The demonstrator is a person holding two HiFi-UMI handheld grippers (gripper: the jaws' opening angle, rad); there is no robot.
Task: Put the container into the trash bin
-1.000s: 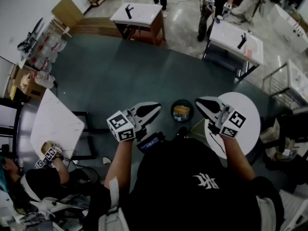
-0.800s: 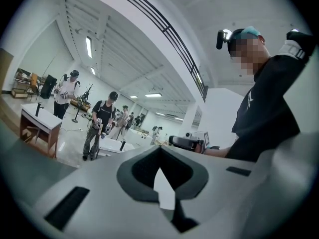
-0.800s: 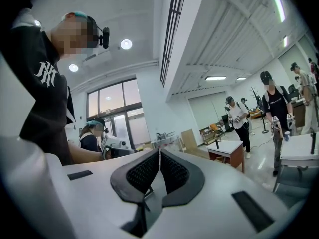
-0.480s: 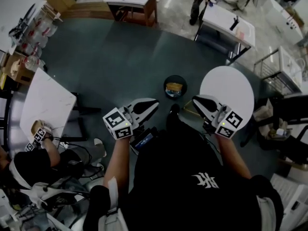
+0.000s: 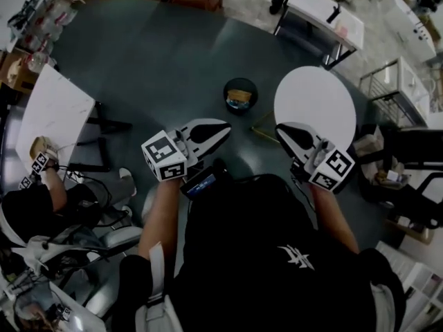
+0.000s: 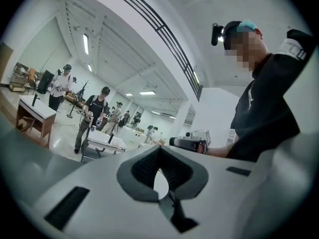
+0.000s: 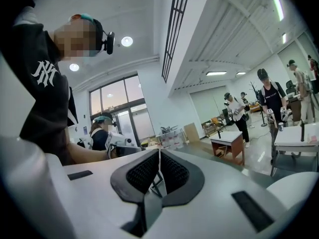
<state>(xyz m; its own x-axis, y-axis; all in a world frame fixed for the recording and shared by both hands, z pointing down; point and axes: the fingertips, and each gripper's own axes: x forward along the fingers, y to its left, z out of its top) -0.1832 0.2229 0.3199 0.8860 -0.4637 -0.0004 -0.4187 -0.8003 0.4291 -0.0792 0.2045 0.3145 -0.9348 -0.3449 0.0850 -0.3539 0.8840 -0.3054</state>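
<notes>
Trash bin (image 5: 241, 81) stands on the floor, ahead of and between left gripper (image 5: 223, 127) and right gripper (image 5: 281, 131). Container (image 5: 239, 103) lies inside the bin. Round table (image 5: 315, 102) just right of the bin. Rectangular table (image 5: 52, 116) well to the left.

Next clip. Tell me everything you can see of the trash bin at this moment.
The trash bin is small, round and dark, seen from above in the head view. It stands upright on the dark floor, just left of the round white table and apart from it. Its top is open, and something tan and pale lies inside, too small to identify. Nothing touches it from outside.
</notes>
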